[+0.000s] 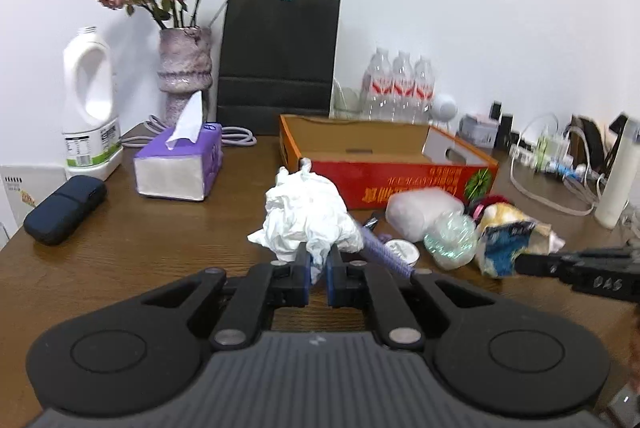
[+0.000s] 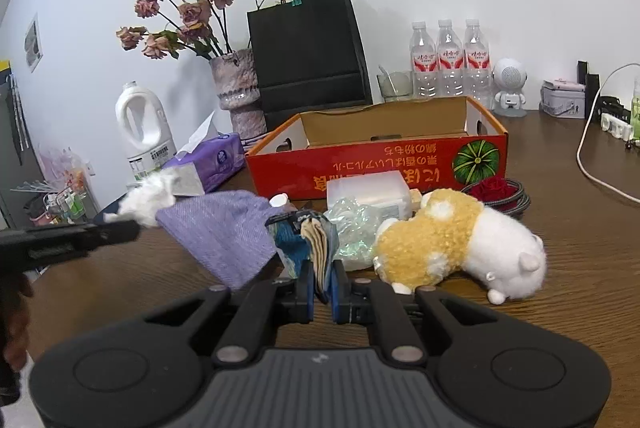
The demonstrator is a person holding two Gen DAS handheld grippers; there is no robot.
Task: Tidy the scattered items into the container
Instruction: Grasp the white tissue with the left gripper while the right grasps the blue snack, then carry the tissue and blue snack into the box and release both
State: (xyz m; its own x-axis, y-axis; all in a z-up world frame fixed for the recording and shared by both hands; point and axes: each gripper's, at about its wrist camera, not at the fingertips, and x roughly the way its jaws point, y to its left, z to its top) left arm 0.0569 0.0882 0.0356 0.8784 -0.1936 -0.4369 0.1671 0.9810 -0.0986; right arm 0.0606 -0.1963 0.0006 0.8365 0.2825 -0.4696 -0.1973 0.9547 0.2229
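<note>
Both grippers are loaded and the box is waiting. The left gripper (image 1: pixel 318 264) has its jaws pinched tight on a crumpled white tissue wad (image 1: pixel 306 214), held just clear of the table (image 1: pixel 140 240). The right gripper (image 2: pixel 322 280) is clamped on a folded blue-and-tan cloth bundle (image 2: pixel 308 240). The red cardboard box (image 2: pixel 376 164) sits open just behind the pile, and its visible interior looks bare. Left on the table: the purple cloth (image 2: pixel 224 232), the plush toy (image 2: pixel 460 240), a shiny crinkled wrapper (image 2: pixel 352 228) and a white packet (image 2: pixel 368 192). Early days, most of it to go.
</note>
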